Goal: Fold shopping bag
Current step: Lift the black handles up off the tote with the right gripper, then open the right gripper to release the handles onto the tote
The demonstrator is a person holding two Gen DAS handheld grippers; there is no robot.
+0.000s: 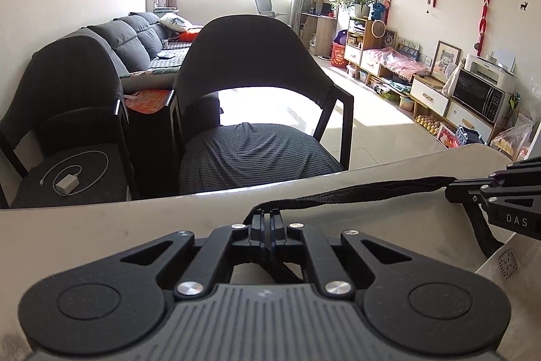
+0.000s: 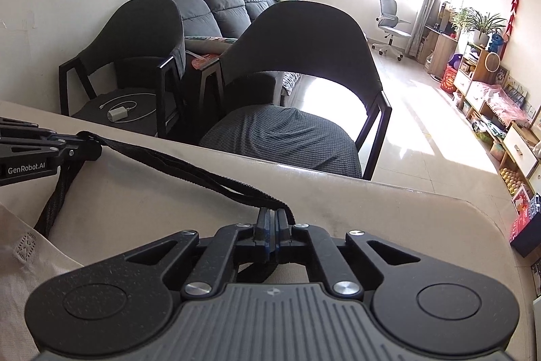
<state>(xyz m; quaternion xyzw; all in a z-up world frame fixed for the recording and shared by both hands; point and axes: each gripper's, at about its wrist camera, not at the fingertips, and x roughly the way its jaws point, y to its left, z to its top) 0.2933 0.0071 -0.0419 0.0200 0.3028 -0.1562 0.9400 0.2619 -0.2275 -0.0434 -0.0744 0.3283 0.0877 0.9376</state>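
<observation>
We had only pinched the black strap (image 1: 355,192) taut, left gripper (image 1: 269,215) and right gripper (image 2: 273,215) both clamped on it, while the bag (image 2: 20,259) lay unfolded on the table (image 1: 101,225).

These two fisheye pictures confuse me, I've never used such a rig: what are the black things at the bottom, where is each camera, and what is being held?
Each picture comes from a camera mounted on a hand-held two-finger gripper, looking forward along its fingers. No robot arm is involved; a person holds one gripper in each hand.

In the left wrist view, the black mechanism at the bottom is the left gripper, shut on the black strap of a pale shopping bag. The other gripper pokes in at the right edge.

In the right wrist view, the right gripper is shut on the same strap, and the left one shows at the left edge.

The strap runs between the two grippers above a light table. Behind stand two dark chairs, one carrying a white charger.
</observation>
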